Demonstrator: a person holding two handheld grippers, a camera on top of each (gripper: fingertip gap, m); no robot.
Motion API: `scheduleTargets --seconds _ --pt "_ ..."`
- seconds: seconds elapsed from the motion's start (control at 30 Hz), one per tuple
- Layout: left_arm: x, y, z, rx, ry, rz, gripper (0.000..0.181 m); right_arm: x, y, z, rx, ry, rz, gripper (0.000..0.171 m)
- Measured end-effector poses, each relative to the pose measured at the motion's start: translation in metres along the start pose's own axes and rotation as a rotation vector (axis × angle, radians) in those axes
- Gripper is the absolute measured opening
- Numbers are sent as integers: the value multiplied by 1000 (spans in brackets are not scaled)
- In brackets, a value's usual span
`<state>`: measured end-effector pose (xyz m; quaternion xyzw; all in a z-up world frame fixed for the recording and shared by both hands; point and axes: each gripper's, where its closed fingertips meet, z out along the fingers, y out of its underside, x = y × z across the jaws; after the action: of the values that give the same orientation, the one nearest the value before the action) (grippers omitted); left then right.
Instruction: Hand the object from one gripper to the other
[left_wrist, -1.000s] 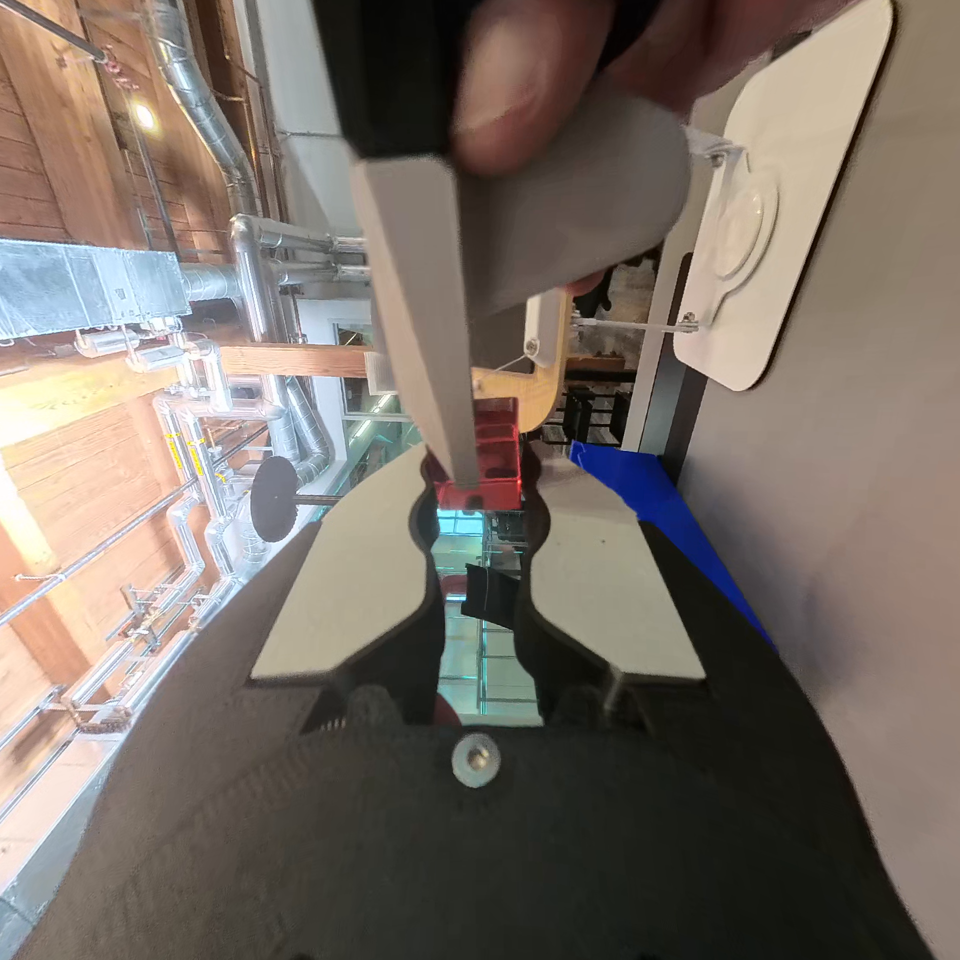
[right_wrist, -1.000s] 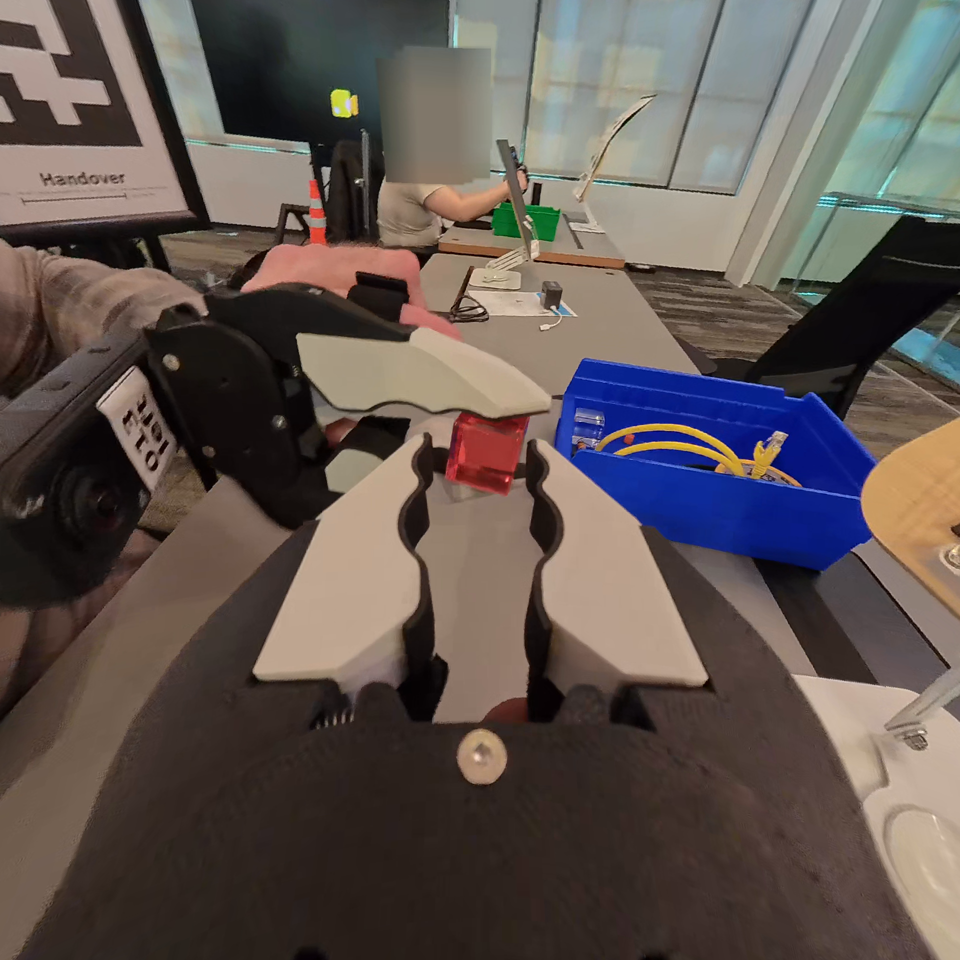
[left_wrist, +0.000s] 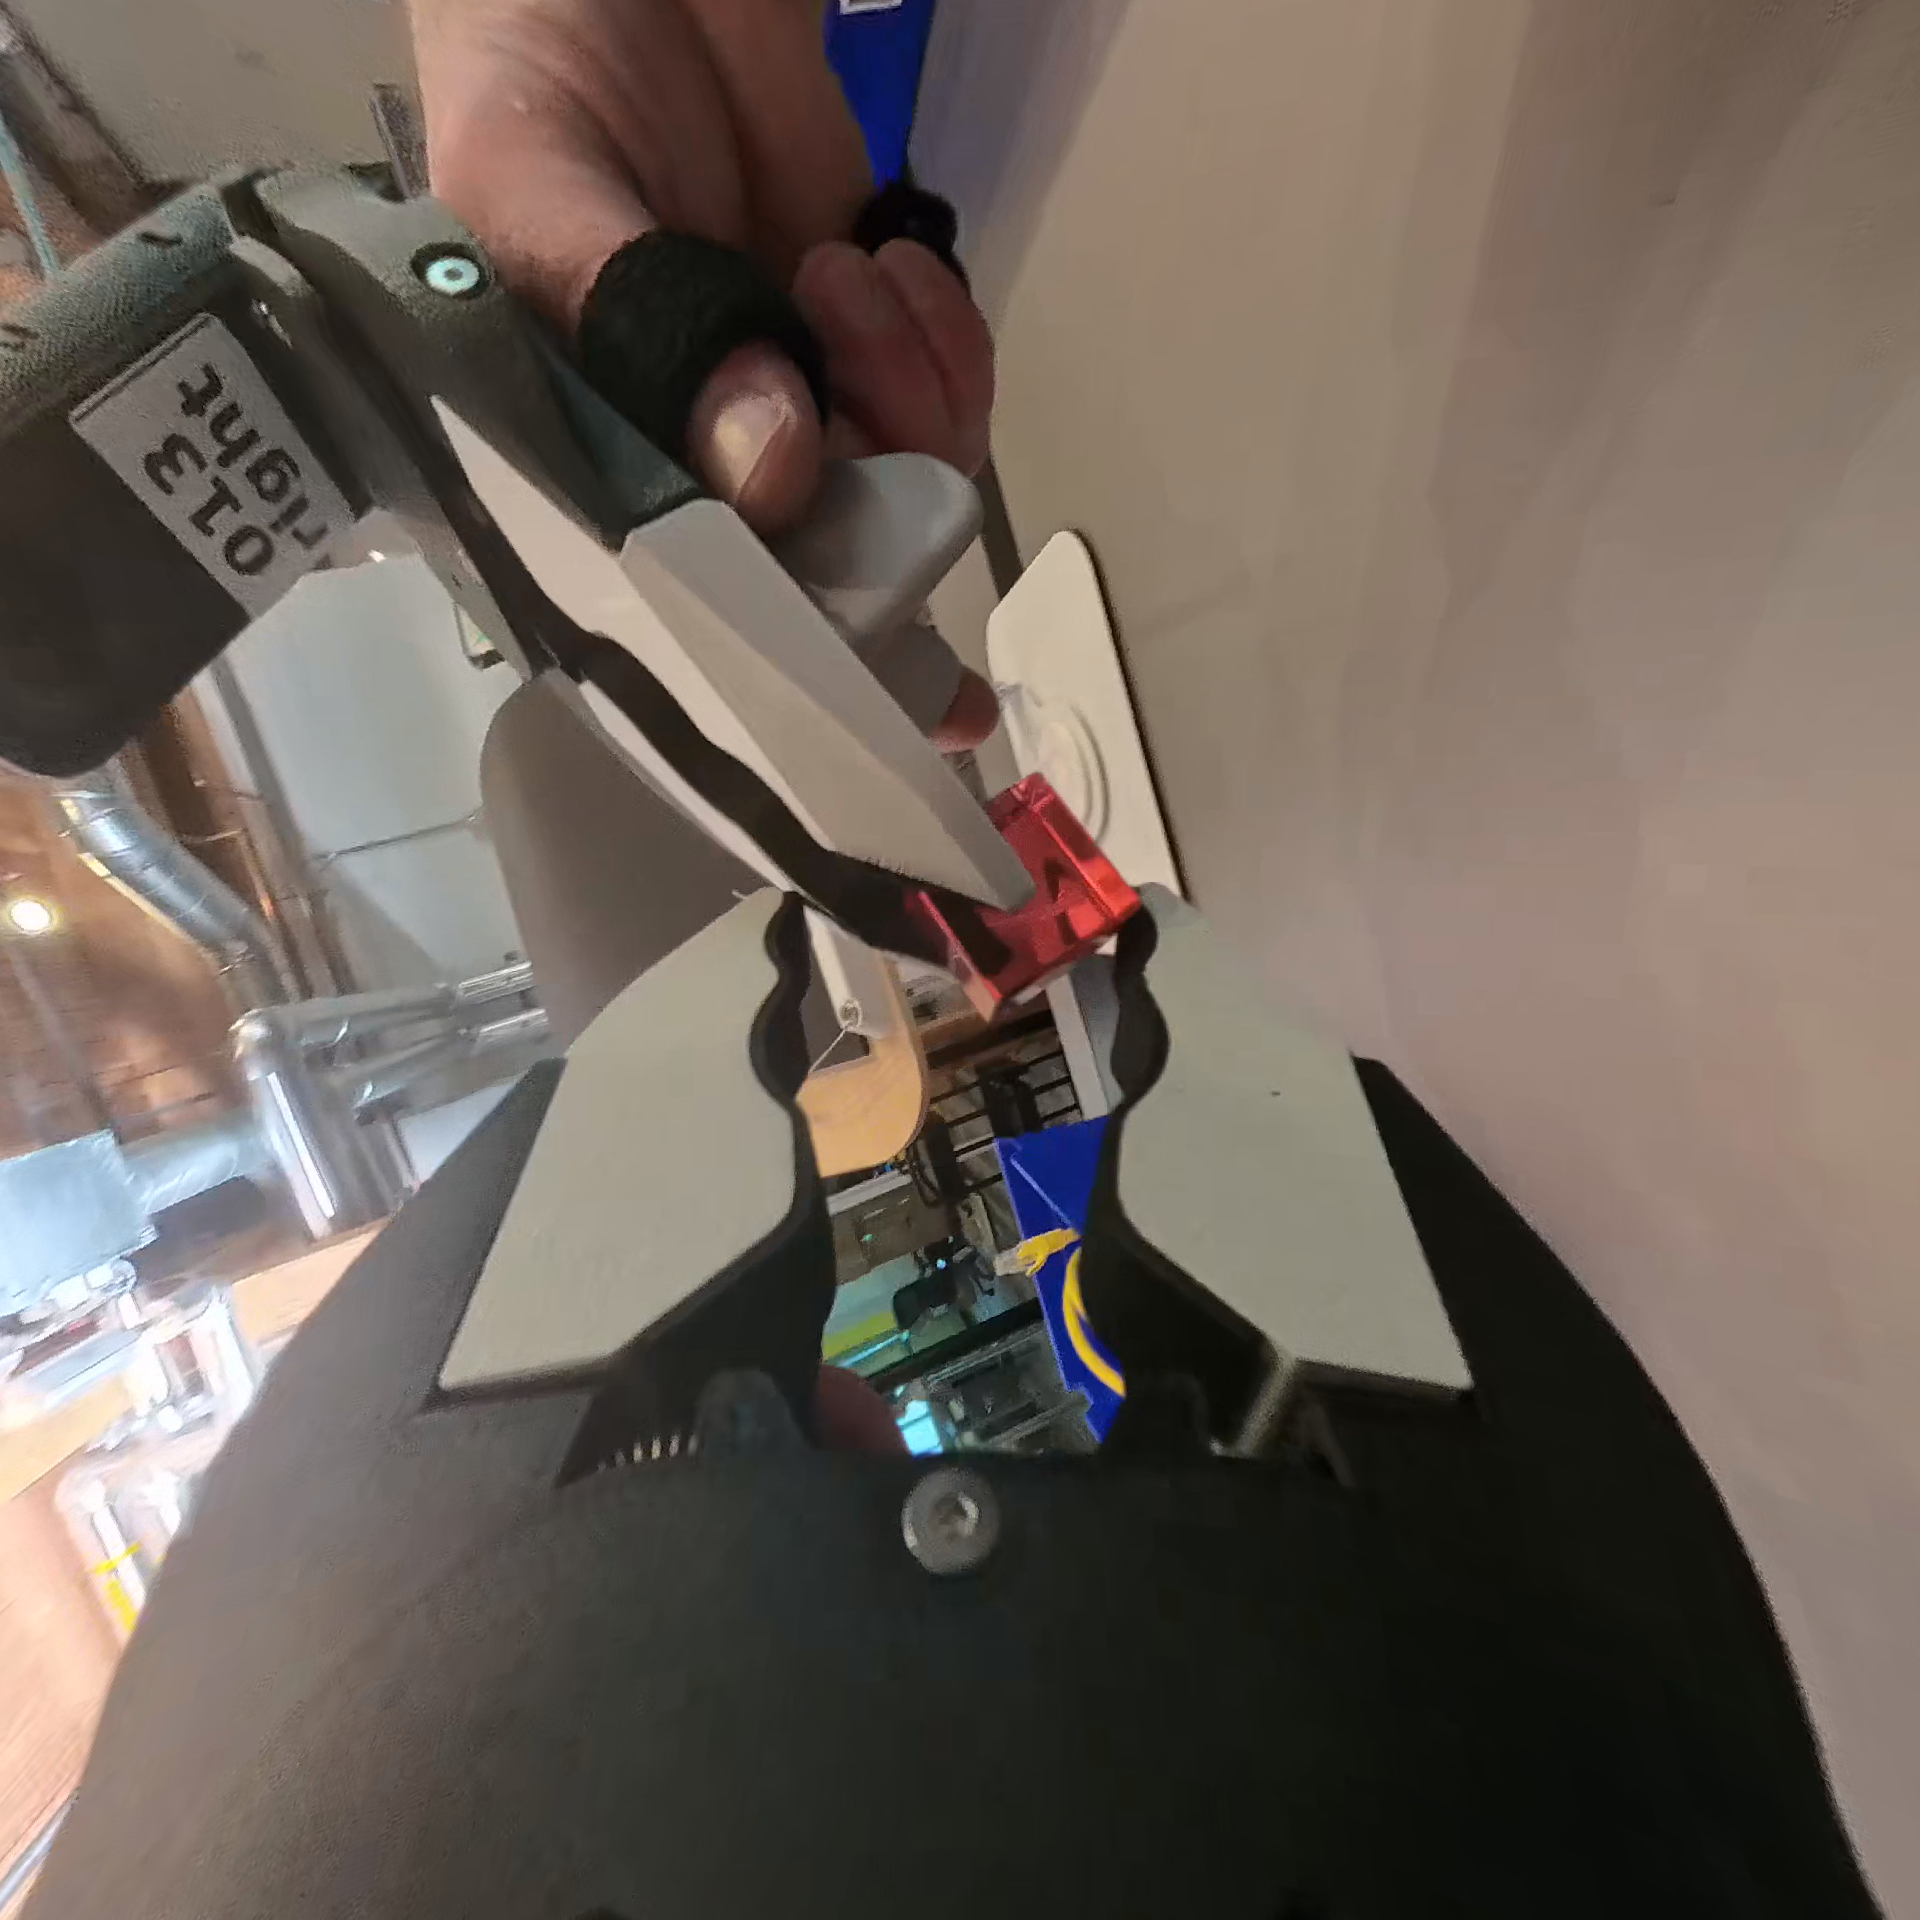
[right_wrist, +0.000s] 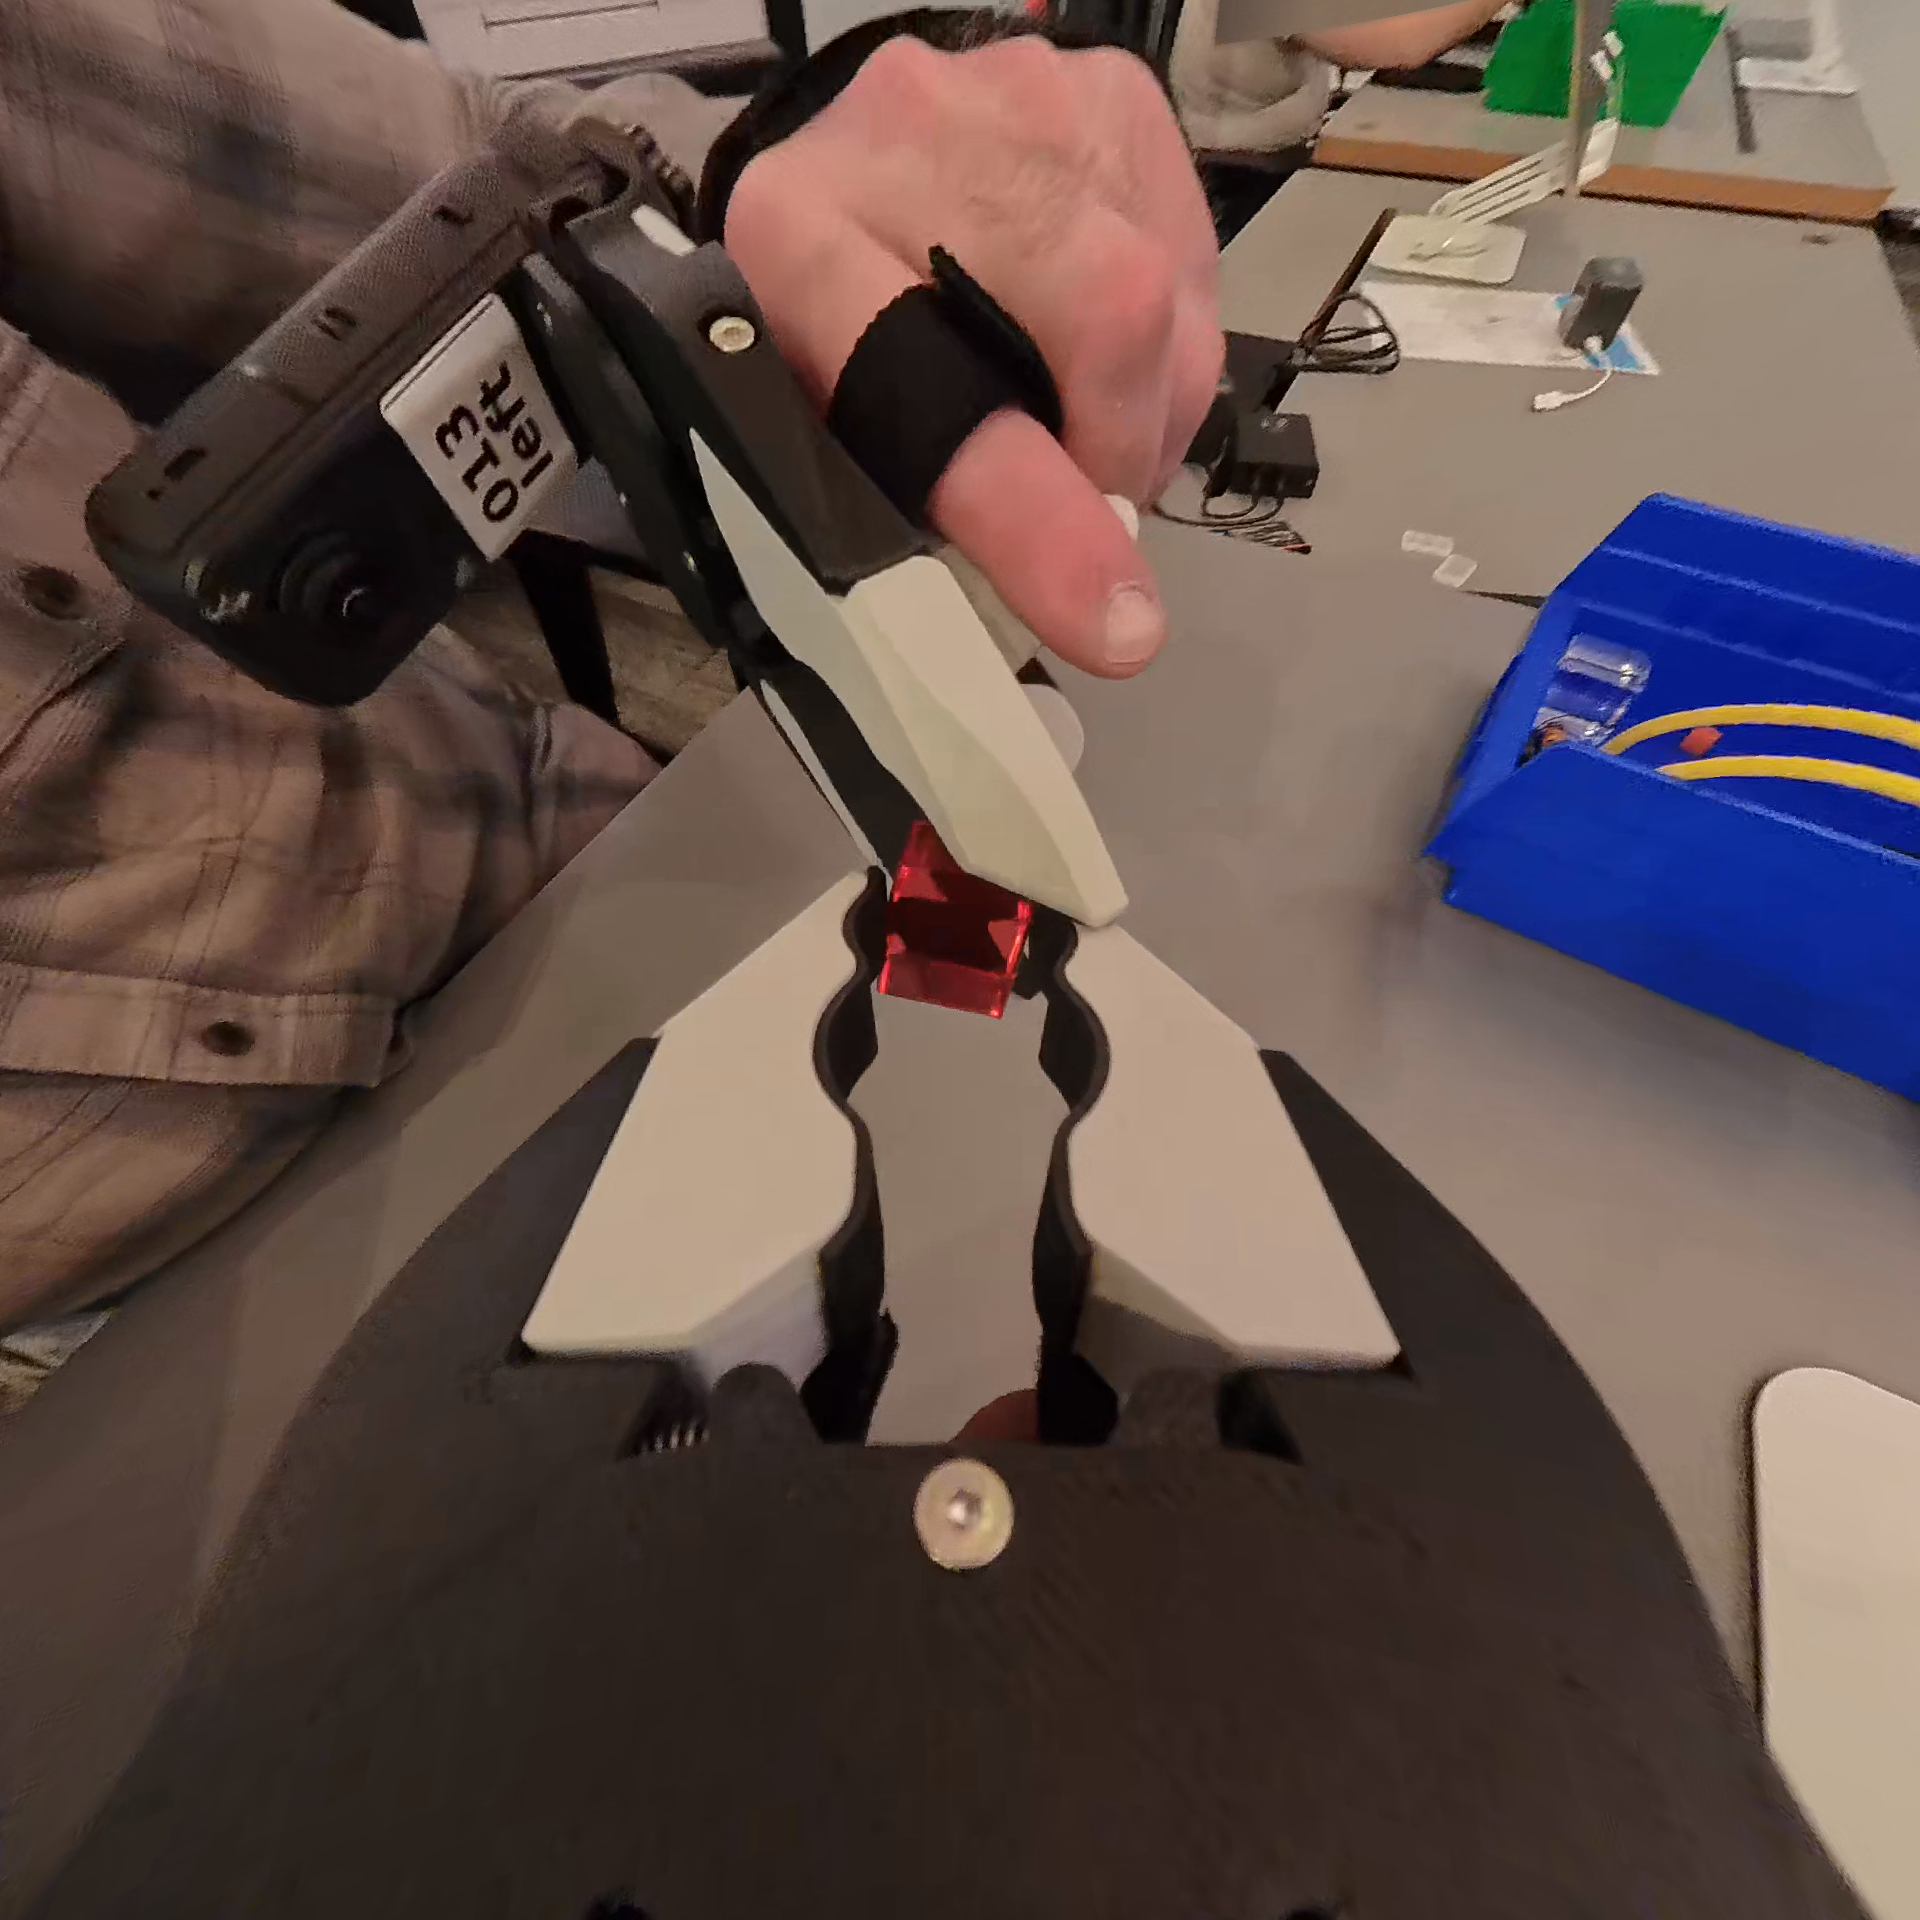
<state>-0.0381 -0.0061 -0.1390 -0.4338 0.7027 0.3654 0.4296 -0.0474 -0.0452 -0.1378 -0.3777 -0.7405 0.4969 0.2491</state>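
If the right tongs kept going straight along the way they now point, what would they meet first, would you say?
The red cube, already between their fingertips, then almost at once the left tongs closing over it from above. Depth beyond that is unclear.

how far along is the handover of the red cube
Done, it seems: the right gripper is shut on the red cube, held above the grey table. In hand: the left gripper stands open wider than the cube, so it looks released, though its tips flank the cube. Left: draw the grippers apart with the cube in the right one.
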Motion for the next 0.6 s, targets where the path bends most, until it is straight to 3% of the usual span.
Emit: scheduleTargets --seconds 0.4,0.6 --pt "-6 -9 -6 35 -65 -15 52 -8 -5 -6 45 -58 15 24" --pt "10 -27 -8 96 5 44 48 -25 4 3 4 -161 13 24"
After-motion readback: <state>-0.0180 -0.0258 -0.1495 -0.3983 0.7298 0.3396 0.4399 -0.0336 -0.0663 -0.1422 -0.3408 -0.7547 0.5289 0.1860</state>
